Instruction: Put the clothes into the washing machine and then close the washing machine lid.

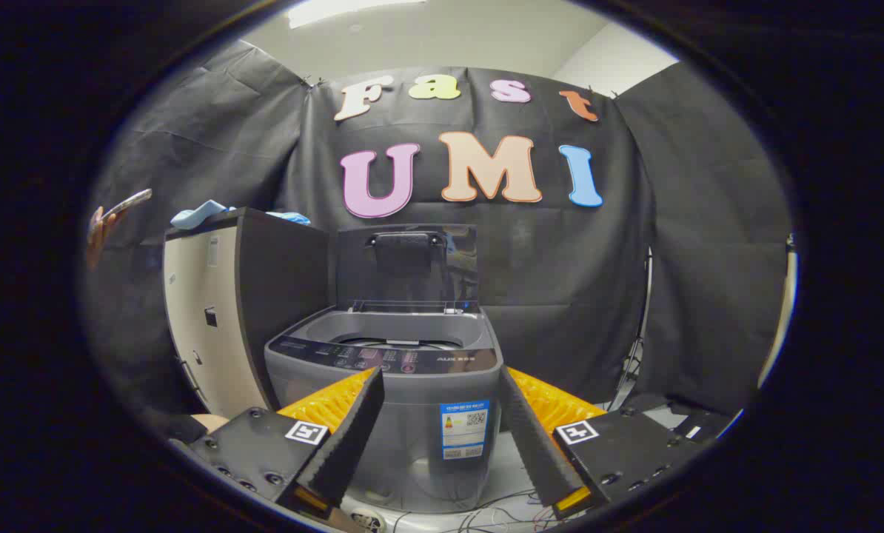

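**Inspector:** Report the state of the tongs.

**Operator:** I see the tongs spread wide, nothing between the 2 fingers. They hold nothing and touch nothing.

**Inspector:** The washing machine?

**Operator:** The washing machine stands straight ahead, just beyond the fingers, framed in the gap between them. Its lid is raised upright at the far side, leaving the tub opening exposed. I cannot tell what lies inside the tub. A sticker is on the near face of the machine, and the control panel runs along its near top edge.

**Inspector:** The clothes?

**Operator:** Blue clothes lie on top of a cabinet standing just left of the machine, touching or nearly touching it. They are well apart from the tongs.

**Inspector:** Anything else?

**Operator:** A hand holding a phone shows far left of the cabinet. Cables trail across the floor at the machine's base.
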